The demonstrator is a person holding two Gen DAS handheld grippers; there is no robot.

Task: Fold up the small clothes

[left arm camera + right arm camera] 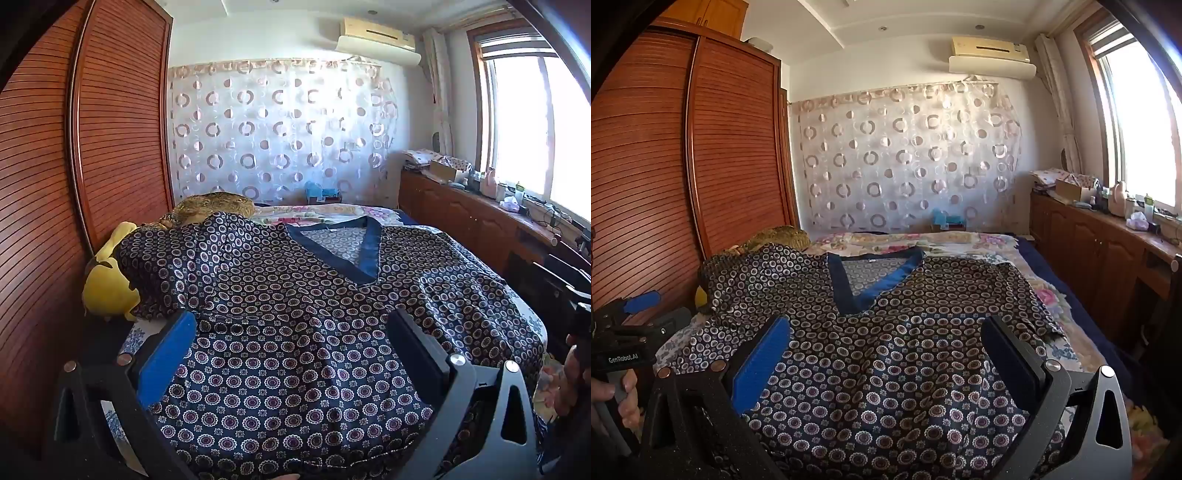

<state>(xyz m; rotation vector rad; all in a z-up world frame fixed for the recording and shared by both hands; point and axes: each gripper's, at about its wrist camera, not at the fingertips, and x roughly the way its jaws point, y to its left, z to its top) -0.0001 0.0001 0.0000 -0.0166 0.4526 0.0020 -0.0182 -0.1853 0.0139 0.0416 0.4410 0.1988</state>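
A dark navy top (295, 314) with small circle print and a blue V-neck collar (354, 251) lies spread face up on the bed, neck at the far end. It also shows in the right wrist view (886, 350). My left gripper (291, 328) is open over the shirt's near left part, jaws wide apart. My right gripper (886, 332) is open over the near right part. The left gripper also shows at the left edge of the right wrist view (639, 306). The left sleeve drapes over a yellow plush toy (107, 284).
A brown slatted wardrobe (74, 166) stands close on the left. A floral bedspread (923, 243) covers the bed. A wooden cabinet (1089, 240) with bottles and boxes runs along the right under the window. A brown patterned pillow (218, 206) lies at the far left.
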